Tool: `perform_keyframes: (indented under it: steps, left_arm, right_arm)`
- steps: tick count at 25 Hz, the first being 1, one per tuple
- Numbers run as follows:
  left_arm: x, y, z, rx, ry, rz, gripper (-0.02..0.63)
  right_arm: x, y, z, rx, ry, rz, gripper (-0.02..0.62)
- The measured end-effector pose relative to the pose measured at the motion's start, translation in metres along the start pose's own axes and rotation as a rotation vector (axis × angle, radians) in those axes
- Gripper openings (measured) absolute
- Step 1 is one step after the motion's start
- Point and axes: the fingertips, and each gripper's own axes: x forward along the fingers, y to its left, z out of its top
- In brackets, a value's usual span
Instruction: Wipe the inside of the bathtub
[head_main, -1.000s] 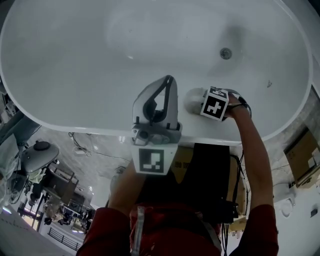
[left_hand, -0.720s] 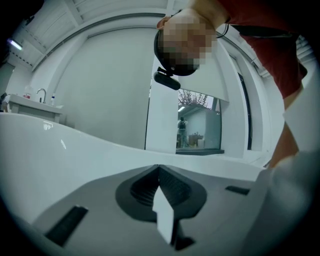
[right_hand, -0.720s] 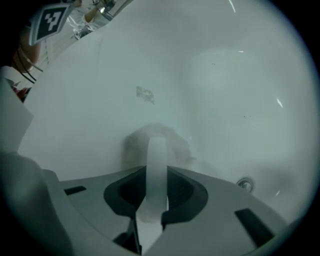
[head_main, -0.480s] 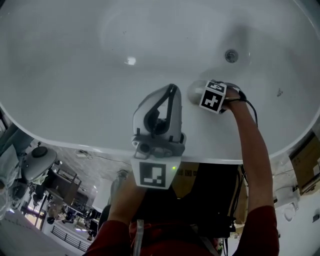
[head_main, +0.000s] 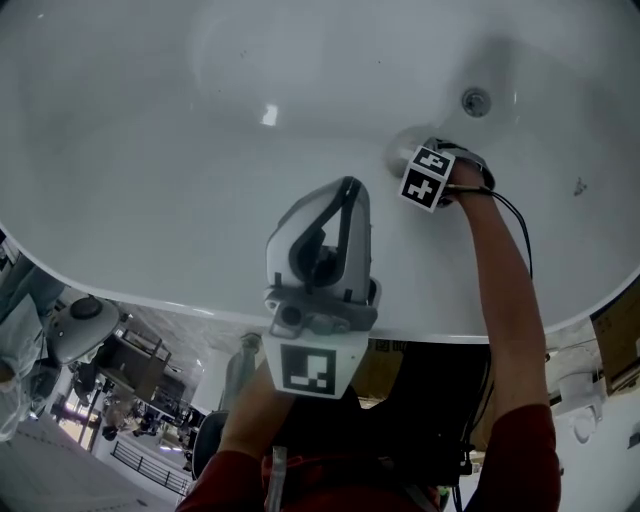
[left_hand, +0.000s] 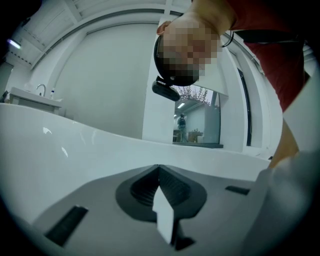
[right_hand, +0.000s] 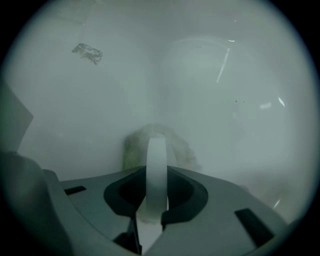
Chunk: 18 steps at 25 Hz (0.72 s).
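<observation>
the white bathtub (head_main: 180, 150) fills the upper part of the head view, its rim (head_main: 150, 290) curving across below the middle. the left tool (head_main: 344, 190) is held above the near rim, just left of centre, pointing into the tub without touching it; its marker cube (head_main: 308, 368) faces the camera. in the left gripper view the left tool (left_hand: 159, 172) has its jaws pressed together with nothing between them, and the tub's rim (left_hand: 75, 150) runs behind.

to the right, the person's right arm (head_main: 505, 300) reaches over the rim and down into the tub. the right tool (head_main: 412, 160) sits low on the inner wall, and a pale cloth (head_main: 400, 148) shows just beyond it against the tub's surface. in the right gripper view the right tool (right_hand: 156, 145) is clamped on the cloth (right_hand: 182, 150), a greenish wad bunched round the jaw tips and pressed on the white wall (right_hand: 225, 100). the drain (head_main: 476, 101) lies up and right of the cloth, apart from it. a small dark smudge (head_main: 578, 185) marks the wall farther right.
</observation>
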Motion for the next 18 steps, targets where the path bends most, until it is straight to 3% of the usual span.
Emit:
perform_keyframes:
  steps: [10, 14, 18]
  left_arm:
    - [-0.006, 0.003, 0.006, 0.004, -0.01, 0.01, 0.014]
    - [-0.009, 0.005, 0.022, 0.003, -0.029, -0.001, 0.014]
    - [-0.006, -0.007, 0.042, 0.005, -0.057, -0.009, 0.014]
  right_arm:
    - [-0.001, -0.005, 0.006, 0.002, -0.001, -0.018, 0.091]
    - [-0.027, -0.002, 0.004, 0.07, -0.021, -0.031, 0.091]
    - [-0.065, 0.006, -0.006, 0.045, -0.043, -0.04, 0.091]
